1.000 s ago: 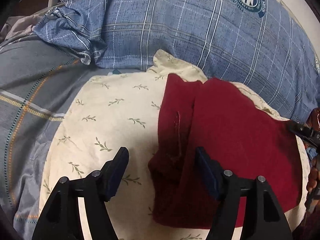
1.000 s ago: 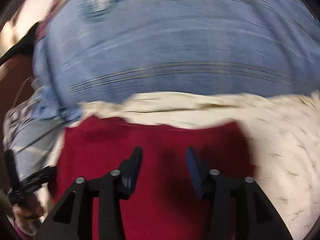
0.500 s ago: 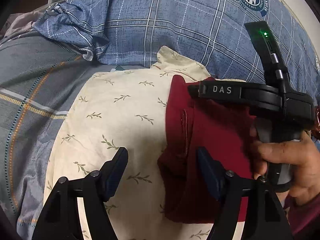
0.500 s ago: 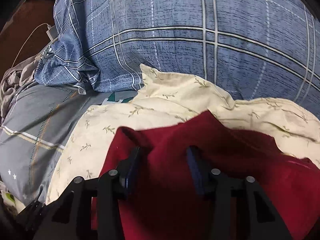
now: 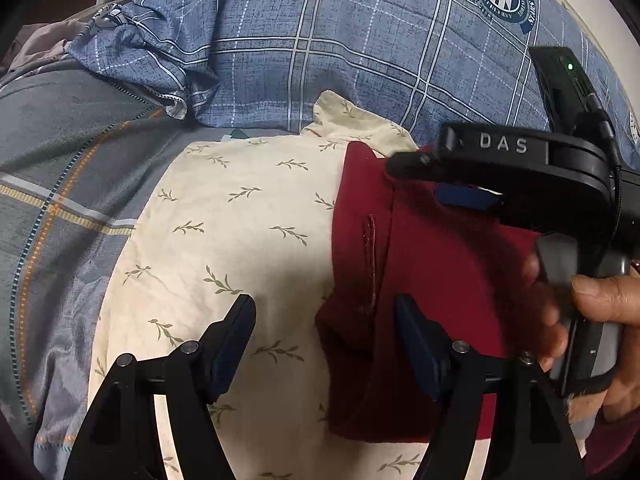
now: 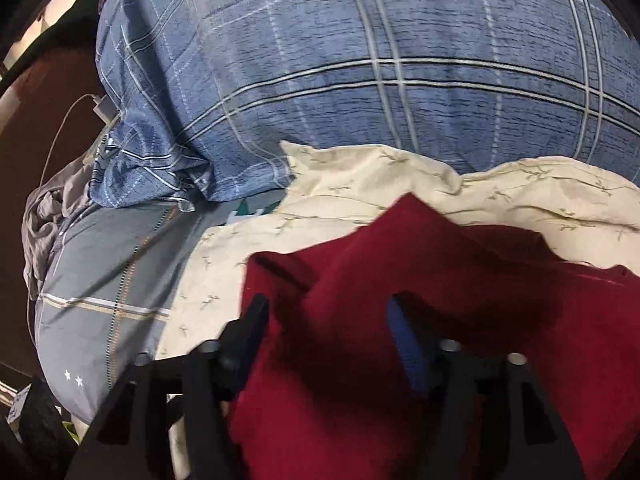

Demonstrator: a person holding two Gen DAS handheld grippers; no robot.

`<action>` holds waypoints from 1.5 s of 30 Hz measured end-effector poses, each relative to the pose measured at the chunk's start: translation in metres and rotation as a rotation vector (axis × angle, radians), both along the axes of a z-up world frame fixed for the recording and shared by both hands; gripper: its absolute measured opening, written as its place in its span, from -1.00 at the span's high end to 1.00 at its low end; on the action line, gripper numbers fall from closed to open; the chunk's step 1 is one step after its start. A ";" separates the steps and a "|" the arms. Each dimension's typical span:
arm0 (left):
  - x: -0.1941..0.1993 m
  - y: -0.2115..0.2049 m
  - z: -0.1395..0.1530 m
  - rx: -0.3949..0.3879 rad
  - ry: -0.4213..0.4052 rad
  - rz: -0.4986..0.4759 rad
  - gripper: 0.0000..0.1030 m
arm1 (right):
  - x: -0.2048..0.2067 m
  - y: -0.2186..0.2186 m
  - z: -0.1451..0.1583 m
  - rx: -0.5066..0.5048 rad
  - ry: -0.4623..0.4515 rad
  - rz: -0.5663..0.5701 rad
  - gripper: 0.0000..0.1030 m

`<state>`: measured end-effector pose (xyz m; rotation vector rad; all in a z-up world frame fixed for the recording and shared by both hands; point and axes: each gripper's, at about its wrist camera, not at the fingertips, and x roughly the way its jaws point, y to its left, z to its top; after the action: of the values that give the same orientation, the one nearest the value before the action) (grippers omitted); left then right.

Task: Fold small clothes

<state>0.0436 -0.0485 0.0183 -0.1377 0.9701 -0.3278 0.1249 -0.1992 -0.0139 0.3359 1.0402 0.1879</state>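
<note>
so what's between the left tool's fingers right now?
In the left wrist view, the open left tool spans cream leaf-print cloth and the left edge of the dark red garment.

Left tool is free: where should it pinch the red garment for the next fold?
Judging by its lie, take the red garment at its bunched left edge near the stitched seam, coming from the cream leaf-print cloth side. That edge stands raised and thick, right between the open left tool fingers.
</note>
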 end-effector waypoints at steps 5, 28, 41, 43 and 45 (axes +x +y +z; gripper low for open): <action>0.000 -0.002 -0.001 0.006 -0.002 0.001 -0.40 | 0.015 0.023 -0.013 -0.109 0.054 0.051 -0.71; 0.005 -0.003 -0.006 0.007 0.004 0.006 -0.50 | 0.018 0.027 -0.013 -0.207 0.051 0.036 -0.74; 0.009 -0.002 -0.010 -0.018 0.024 0.009 -0.51 | 0.013 0.030 -0.010 -0.226 0.019 0.091 -0.30; 0.010 -0.002 -0.011 -0.017 0.023 0.009 -0.52 | 0.016 0.038 -0.014 -0.259 0.025 0.108 -0.41; 0.011 -0.002 -0.011 -0.017 0.024 0.008 -0.53 | 0.016 0.041 -0.017 -0.286 0.011 0.107 -0.34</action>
<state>0.0544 -0.0507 0.0071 -0.1614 0.9899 -0.3280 0.1407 -0.1582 -0.0308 0.0224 1.0801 0.1304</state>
